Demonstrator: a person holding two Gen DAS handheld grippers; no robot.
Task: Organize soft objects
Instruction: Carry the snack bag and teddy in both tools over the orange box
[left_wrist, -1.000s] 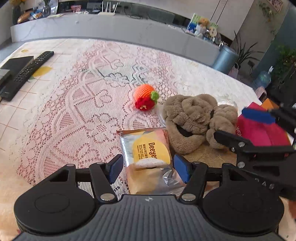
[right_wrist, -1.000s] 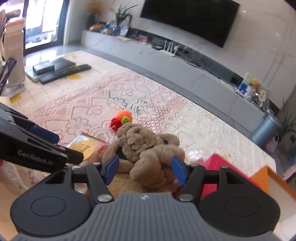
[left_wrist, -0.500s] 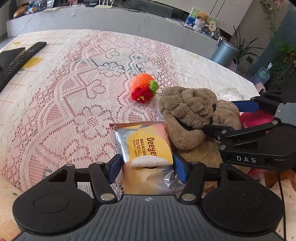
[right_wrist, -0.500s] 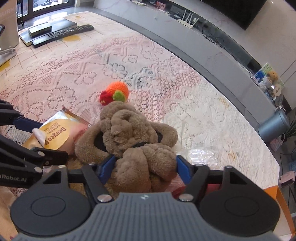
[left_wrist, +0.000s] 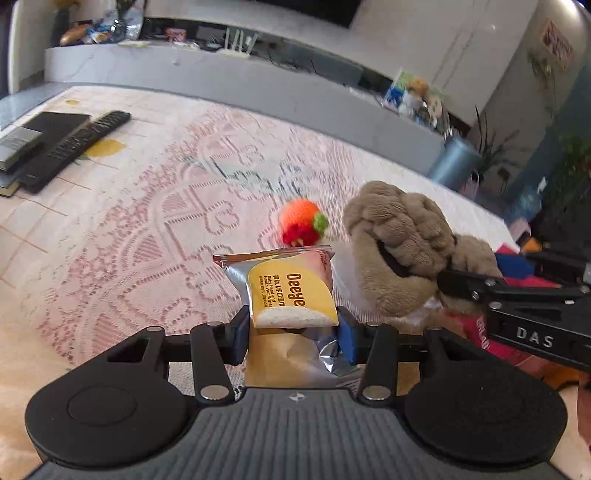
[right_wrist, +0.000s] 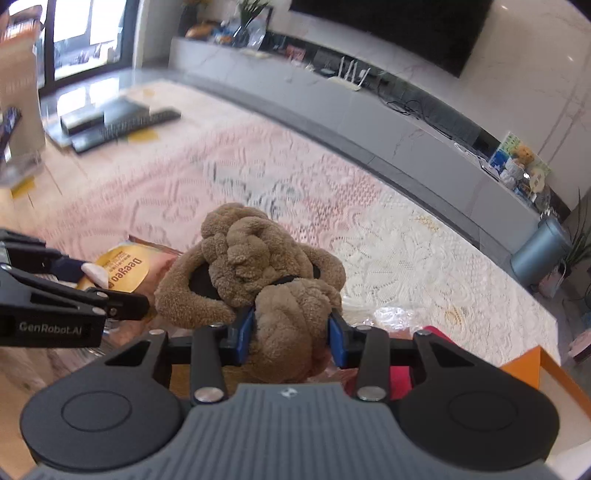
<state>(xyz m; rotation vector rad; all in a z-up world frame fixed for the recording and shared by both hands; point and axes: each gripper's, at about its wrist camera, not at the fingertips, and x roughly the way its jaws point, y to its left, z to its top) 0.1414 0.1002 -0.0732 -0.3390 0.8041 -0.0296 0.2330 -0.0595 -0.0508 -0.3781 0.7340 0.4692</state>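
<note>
My left gripper (left_wrist: 293, 328) is shut on a yellow and silver wet wipes pack (left_wrist: 288, 291) and holds it up off the lace cloth. My right gripper (right_wrist: 291, 336) is shut on a brown plush toy (right_wrist: 266, 273), lifted clear of the table; the toy also shows in the left wrist view (left_wrist: 399, 247), to the right of the pack. An orange and red crochet toy (left_wrist: 301, 225) lies on the cloth behind the pack. The pack also shows in the right wrist view (right_wrist: 125, 269), at the left.
A pink lace cloth (left_wrist: 155, 221) covers the table. A black remote (left_wrist: 74, 147) and dark boxes (left_wrist: 22, 144) lie at the far left. A red item (right_wrist: 439, 339) and an orange box edge (right_wrist: 546, 369) sit at the right. Clear plastic (right_wrist: 395, 317) lies beside the plush.
Both grippers have closed, the left on the wipes pack and the right on the plush toy, and have lifted them off the table. The views have tilted up.
</note>
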